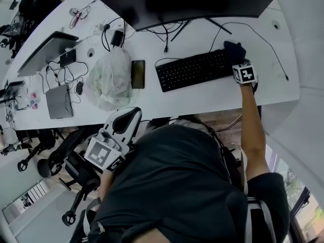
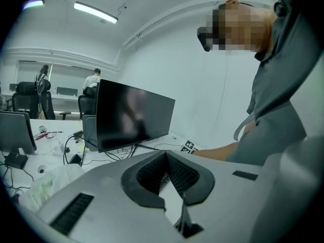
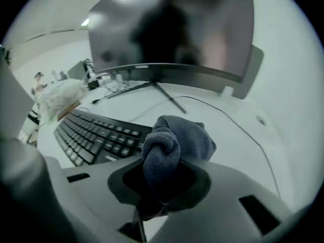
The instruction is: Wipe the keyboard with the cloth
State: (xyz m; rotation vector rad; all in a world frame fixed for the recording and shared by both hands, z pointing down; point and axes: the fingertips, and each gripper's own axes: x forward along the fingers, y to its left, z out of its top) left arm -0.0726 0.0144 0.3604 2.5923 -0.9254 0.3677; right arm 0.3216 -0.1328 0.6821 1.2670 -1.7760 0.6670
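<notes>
Holds the bunched cloth (image 3: 174,140) pinched in the narrow right gripper (image 3: 163,180) at the three-o'clock end of the keyboard (image 1: 192,70), keeps the left gripper (image 2: 169,181) closed and empty toward seven o'clock, and probably risks shoving the unbraced keyboard sideways by pressing hard.

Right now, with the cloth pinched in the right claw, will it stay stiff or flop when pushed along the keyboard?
Probably floppy: the cloth bulges in soft folds out of the right claw, so it should bend and drag over the keyboard. It looks light and fuzzy, so likely not slippery. The bunch may shift in the grip.
</notes>
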